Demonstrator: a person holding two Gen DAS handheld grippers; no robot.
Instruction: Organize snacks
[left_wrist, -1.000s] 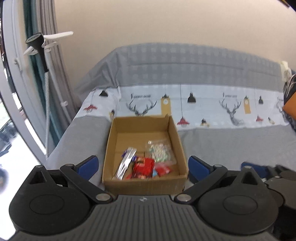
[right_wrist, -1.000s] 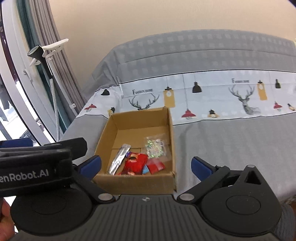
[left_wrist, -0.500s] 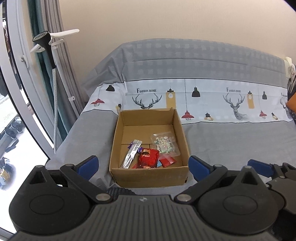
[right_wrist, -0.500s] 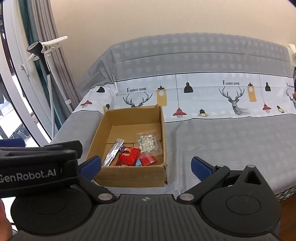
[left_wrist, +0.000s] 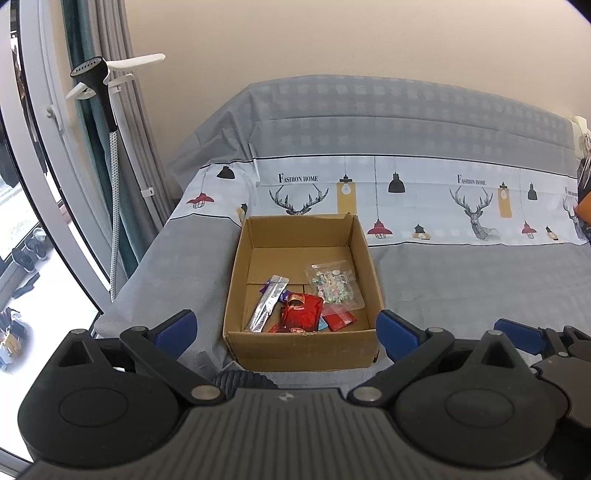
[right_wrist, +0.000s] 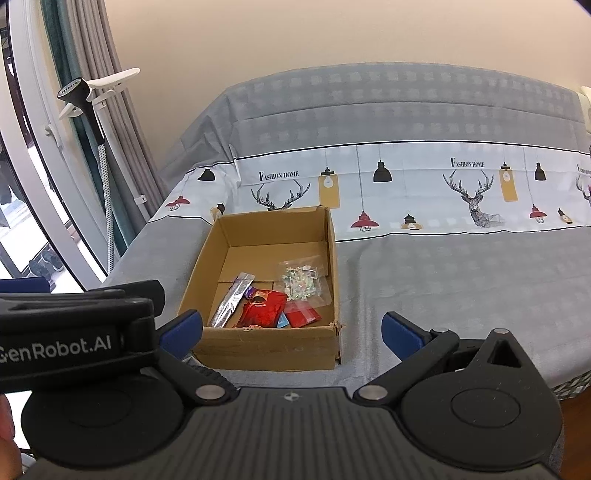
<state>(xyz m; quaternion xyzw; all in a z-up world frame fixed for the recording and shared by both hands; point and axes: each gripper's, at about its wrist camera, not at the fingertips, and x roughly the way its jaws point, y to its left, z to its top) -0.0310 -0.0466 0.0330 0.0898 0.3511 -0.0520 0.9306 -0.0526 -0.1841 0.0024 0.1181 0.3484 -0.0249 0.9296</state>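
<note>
An open cardboard box (left_wrist: 301, 349) stands on the bed near its front edge; it also shows in the right wrist view (right_wrist: 266, 347). Inside lie a red packet (left_wrist: 303, 314), a silver stick packet (left_wrist: 267, 302), a clear bag of small candies (left_wrist: 334, 284) and a small red sachet (left_wrist: 340, 320). The same snacks show in the right wrist view: the red packet (right_wrist: 264, 308), the silver stick (right_wrist: 232, 299) and the clear bag (right_wrist: 301, 282). My left gripper (left_wrist: 286, 326) is open and empty, short of the box. My right gripper (right_wrist: 291, 330) is open and empty, beside it.
The bed wears a grey and white cover (left_wrist: 461, 266) printed with deer and lamps. A garment steamer on a white stand (left_wrist: 99, 79) and curtains (left_wrist: 110, 147) stand at the left by a glass door. The bed's right front corner (right_wrist: 569, 384) drops off.
Both grippers have pulled back and up from the box, so more of the bed shows. The box and snacks have not moved. Both stay open.
</note>
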